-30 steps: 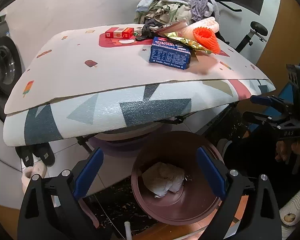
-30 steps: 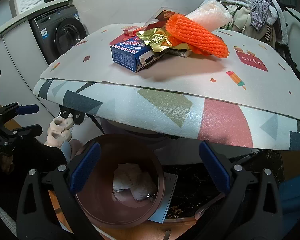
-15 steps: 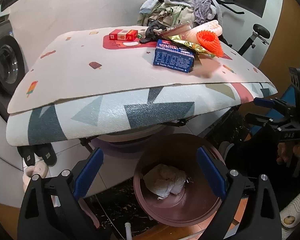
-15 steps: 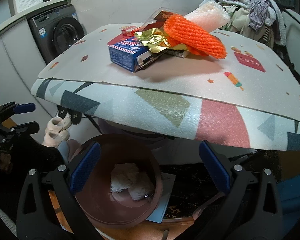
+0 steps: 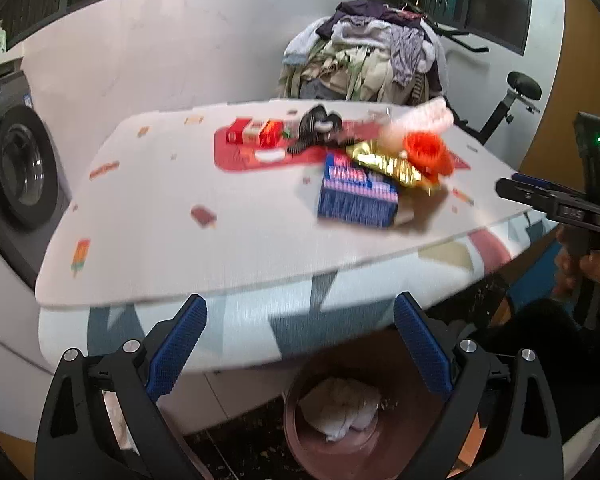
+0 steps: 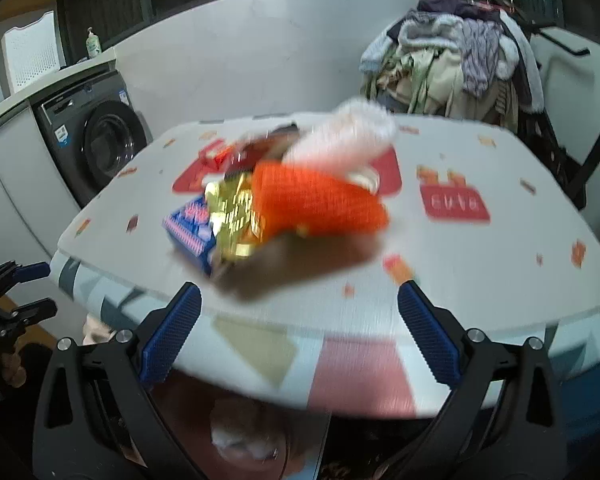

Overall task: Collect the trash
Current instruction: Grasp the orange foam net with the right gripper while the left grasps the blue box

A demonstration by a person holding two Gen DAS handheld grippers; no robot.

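The tabletop (image 5: 228, 216) is carrying a heaped trash pile: blue carton (image 5: 356, 196), gold wrapper (image 5: 384, 162), orange foam net (image 6: 320, 200). Both claws, left (image 5: 300, 344) and right (image 6: 300, 332), are gaping wide and empty. The bin (image 5: 296, 440) is sitting half under the edge, so swept pieces risk missing it, and the blurred views suggest haste.

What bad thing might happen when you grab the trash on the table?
The gold wrapper and orange net lie piled on the blue box, so grabbing one may drag the others off the table. The bin sits partly under the table edge, so dropped trash might miss it.
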